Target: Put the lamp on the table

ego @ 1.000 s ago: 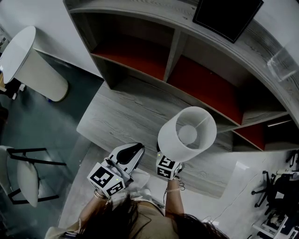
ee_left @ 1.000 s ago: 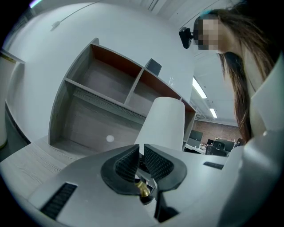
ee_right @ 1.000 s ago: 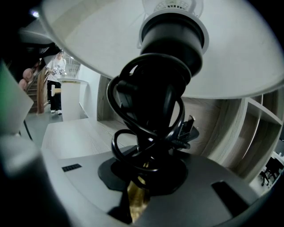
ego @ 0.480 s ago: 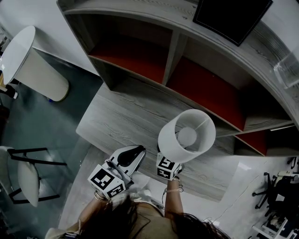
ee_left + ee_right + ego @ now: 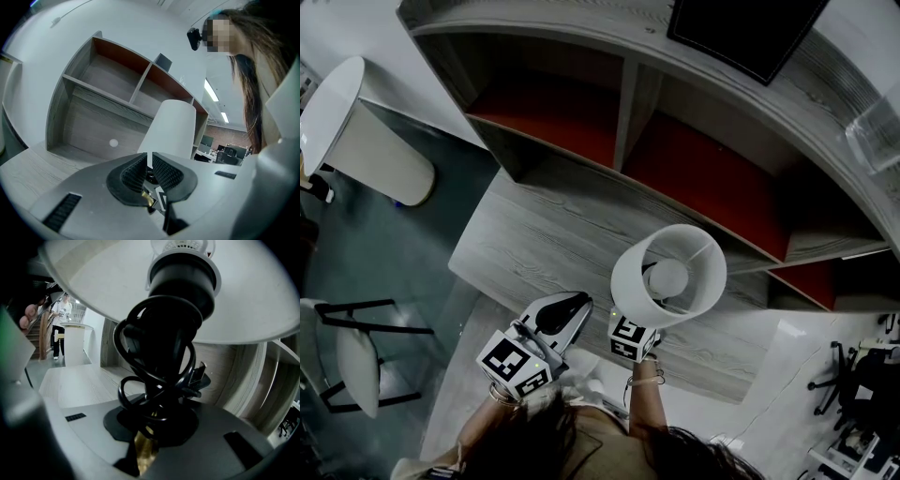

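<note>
Fingers (image 5: 119, 423) of the right gripper (image 5: 157, 425) clamp the dark, cord-wrapped stem of the lamp (image 5: 628, 281), held upright above the grey desk (image 5: 534, 234). The left gripper (image 5: 149, 169) is nearly closed and empty. The lamp is mid-carry. Next it likely needs lowering until its base sits flat, then releasing.

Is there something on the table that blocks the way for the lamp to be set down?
Nothing visible does. The table near the lamp is bare, and the left gripper, shut and empty, is beside the lamp, not below it.
</note>
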`<state>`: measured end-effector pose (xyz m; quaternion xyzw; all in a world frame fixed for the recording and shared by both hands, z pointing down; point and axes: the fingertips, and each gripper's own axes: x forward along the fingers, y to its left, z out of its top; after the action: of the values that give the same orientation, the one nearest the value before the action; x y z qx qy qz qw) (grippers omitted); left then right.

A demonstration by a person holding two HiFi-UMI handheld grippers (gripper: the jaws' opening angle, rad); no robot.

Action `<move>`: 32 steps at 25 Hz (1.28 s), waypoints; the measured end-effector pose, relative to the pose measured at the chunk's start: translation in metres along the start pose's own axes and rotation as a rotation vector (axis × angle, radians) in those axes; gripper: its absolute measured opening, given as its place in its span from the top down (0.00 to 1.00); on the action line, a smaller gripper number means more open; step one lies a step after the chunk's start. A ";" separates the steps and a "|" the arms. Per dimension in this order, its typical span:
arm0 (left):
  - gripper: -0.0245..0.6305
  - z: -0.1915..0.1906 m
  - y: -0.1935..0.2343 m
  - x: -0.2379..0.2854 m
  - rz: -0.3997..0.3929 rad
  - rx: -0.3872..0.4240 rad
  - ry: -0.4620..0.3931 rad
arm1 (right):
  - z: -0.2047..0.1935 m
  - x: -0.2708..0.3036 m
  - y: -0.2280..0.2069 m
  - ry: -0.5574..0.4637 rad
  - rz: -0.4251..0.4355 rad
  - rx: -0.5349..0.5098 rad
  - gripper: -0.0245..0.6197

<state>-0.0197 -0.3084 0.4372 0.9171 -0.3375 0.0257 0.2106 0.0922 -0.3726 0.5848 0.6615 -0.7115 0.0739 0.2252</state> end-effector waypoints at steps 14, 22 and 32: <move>0.90 -0.007 -0.021 0.006 -0.023 0.010 0.021 | 0.001 -0.005 0.001 -0.052 0.026 -0.025 0.85; 0.90 -0.011 -0.032 0.007 -0.028 0.017 0.029 | -0.006 -0.006 0.003 -0.063 0.031 -0.027 0.85; 0.90 -0.011 -0.047 0.011 -0.040 0.022 0.027 | -0.007 -0.008 0.004 -0.070 0.035 -0.029 0.85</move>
<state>0.0194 -0.2781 0.4317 0.9256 -0.3158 0.0377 0.2054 0.0904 -0.3623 0.5885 0.6476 -0.7315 0.0444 0.2087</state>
